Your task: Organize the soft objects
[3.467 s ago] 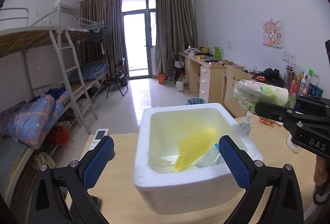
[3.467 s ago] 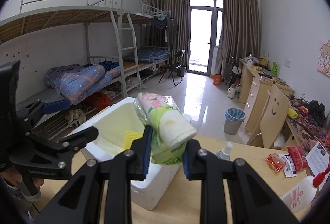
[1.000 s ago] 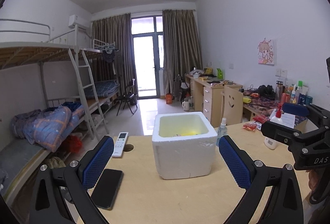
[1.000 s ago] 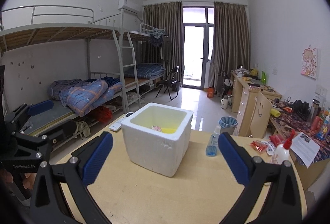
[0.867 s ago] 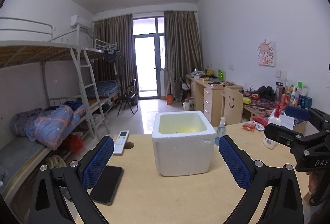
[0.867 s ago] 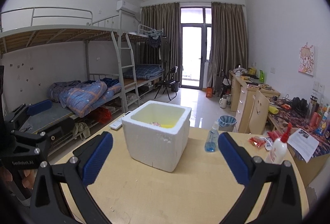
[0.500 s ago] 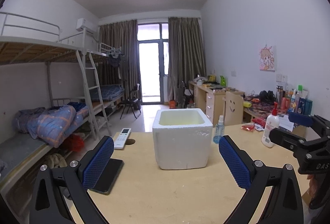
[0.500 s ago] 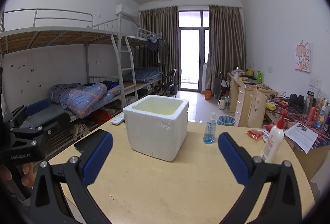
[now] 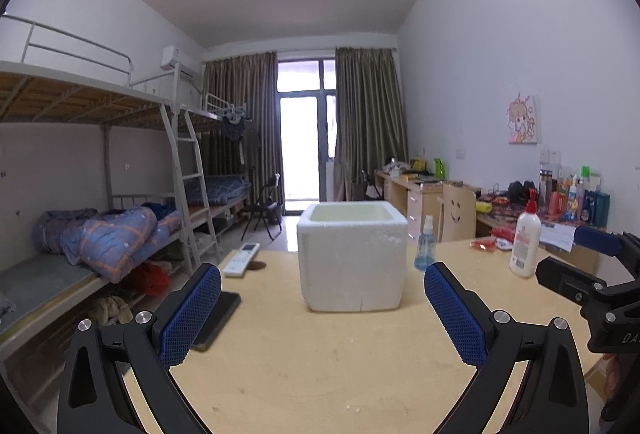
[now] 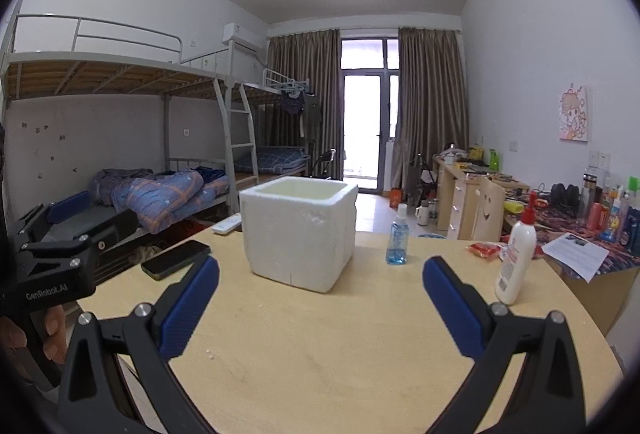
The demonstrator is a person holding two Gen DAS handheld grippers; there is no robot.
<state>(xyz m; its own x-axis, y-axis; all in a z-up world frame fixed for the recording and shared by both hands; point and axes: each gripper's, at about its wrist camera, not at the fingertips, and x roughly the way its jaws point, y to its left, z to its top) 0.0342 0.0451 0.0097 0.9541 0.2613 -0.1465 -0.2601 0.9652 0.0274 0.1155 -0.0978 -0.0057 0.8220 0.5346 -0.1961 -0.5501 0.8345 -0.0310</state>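
Note:
A white foam box (image 9: 352,258) stands on the wooden table (image 9: 320,358); it also shows in the right wrist view (image 10: 298,232). Its contents are hidden behind its walls from this low angle. My left gripper (image 9: 322,308) is open and empty, held low over the table well in front of the box. My right gripper (image 10: 320,304) is open and empty, also in front of the box. The right gripper shows at the right edge of the left wrist view (image 9: 588,266), and the left gripper at the left edge of the right wrist view (image 10: 60,230).
A black phone (image 10: 174,258) and a white remote (image 9: 241,264) lie left of the box. A blue spray bottle (image 10: 397,236), a white pump bottle (image 10: 516,258), red packets (image 10: 486,250) and a paper sheet (image 10: 576,254) are to the right. Bunk beds stand to the left, desks to the right.
3.5 s ago the right gripper held a tissue pack over the box; it is now empty. Both grippers have pulled back and dropped lower, so the box's inside is out of sight.

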